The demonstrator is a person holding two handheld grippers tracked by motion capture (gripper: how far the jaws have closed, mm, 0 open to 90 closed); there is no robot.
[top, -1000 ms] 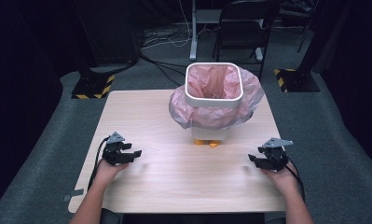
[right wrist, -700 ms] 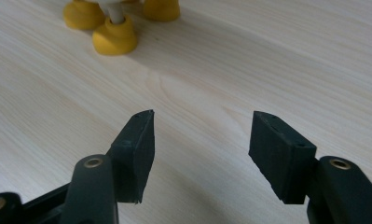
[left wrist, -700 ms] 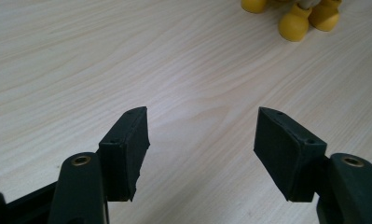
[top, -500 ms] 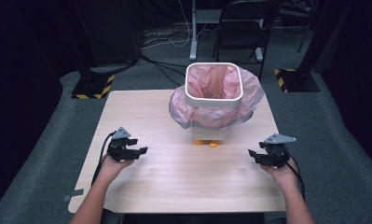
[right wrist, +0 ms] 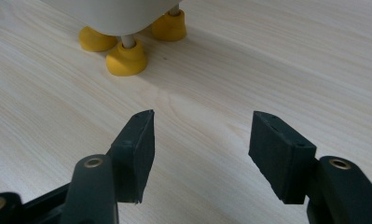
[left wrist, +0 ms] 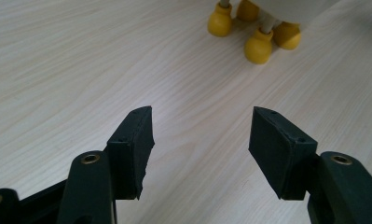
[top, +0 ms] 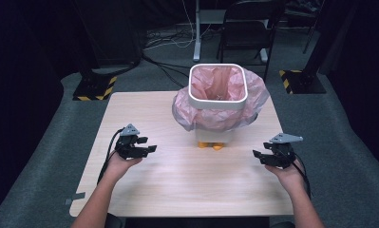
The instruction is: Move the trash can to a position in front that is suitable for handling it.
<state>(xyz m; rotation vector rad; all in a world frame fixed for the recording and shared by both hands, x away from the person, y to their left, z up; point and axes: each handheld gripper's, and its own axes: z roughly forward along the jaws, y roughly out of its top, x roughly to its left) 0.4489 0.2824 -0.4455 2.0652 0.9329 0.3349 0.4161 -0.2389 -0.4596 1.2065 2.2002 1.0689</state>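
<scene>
A white bin (top: 193,93) lined with a pink bag (top: 184,113) stands on yellow feet (top: 211,145) at the far middle of the wooden table (top: 187,185). My left gripper (top: 151,149) hovers left of the bin and points toward it. Its jaws have just been closing a little, but they stand open with nothing between them. The left gripper view shows that gripper (left wrist: 203,112) above bare wood, with the yellow feet (left wrist: 258,46) ahead. My right gripper (top: 256,156) is open to the right of the bin. In the right gripper view, the gripper (right wrist: 203,114) faces the feet (right wrist: 127,58).
A dark chair (top: 251,23) and a pole stand on the grey floor behind the table. Two bases with yellow-black stripes (top: 94,88) (top: 298,80) sit off the far corners. A strip of tape (top: 75,197) marks the near left table edge.
My left hand has moved right and a little up, toward the bin. The right hand has stayed almost still.
</scene>
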